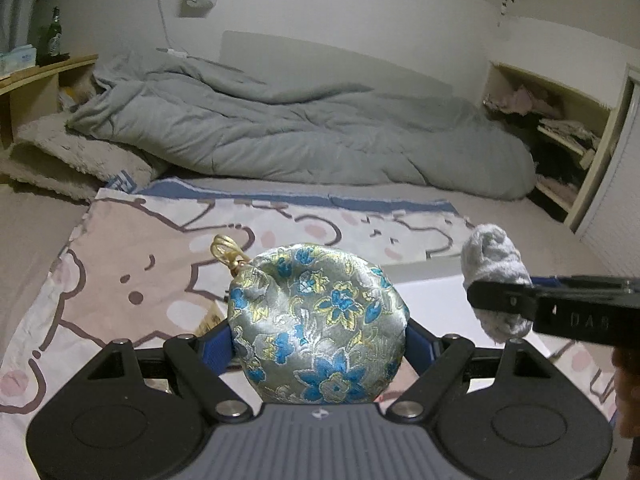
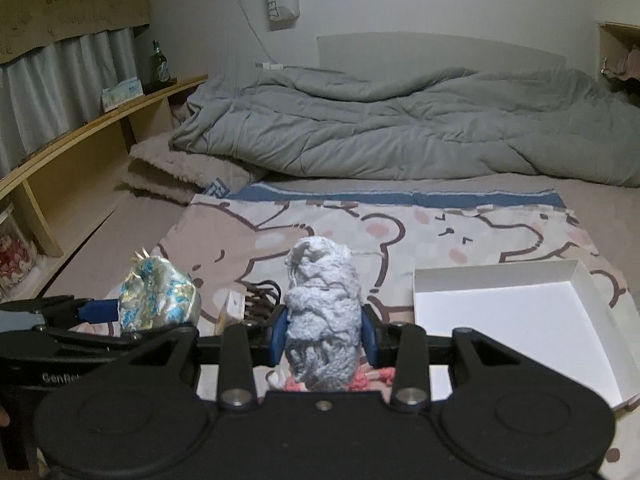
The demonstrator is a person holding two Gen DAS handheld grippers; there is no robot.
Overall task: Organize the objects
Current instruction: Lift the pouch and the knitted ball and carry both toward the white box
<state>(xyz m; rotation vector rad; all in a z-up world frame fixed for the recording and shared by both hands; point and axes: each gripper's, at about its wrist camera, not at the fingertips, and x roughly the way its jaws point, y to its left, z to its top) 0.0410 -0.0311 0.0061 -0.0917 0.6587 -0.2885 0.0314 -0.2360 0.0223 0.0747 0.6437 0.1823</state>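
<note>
My left gripper [image 1: 318, 344] is shut on a round silver brocade pouch [image 1: 316, 324] with blue and gold flowers and a gold loop, held above the bear-print cloth [image 1: 132, 264]. The pouch also shows in the right wrist view [image 2: 158, 302], at the left. My right gripper [image 2: 324, 334] is shut on a grey knitted bundle [image 2: 322, 320], held above the cloth; the bundle shows at the right of the left wrist view [image 1: 494, 276]. An open white box [image 2: 516, 320] lies on the cloth to the right of the right gripper.
A rumpled grey duvet [image 2: 400, 136] covers the back of the bed. A wooden shelf [image 2: 80, 148] with a green bottle [image 2: 160, 62] and tissue box runs along the left. Dark cords [image 2: 262, 294] and a small card lie on the cloth between the grippers. An open cupboard [image 1: 560, 128] stands at right.
</note>
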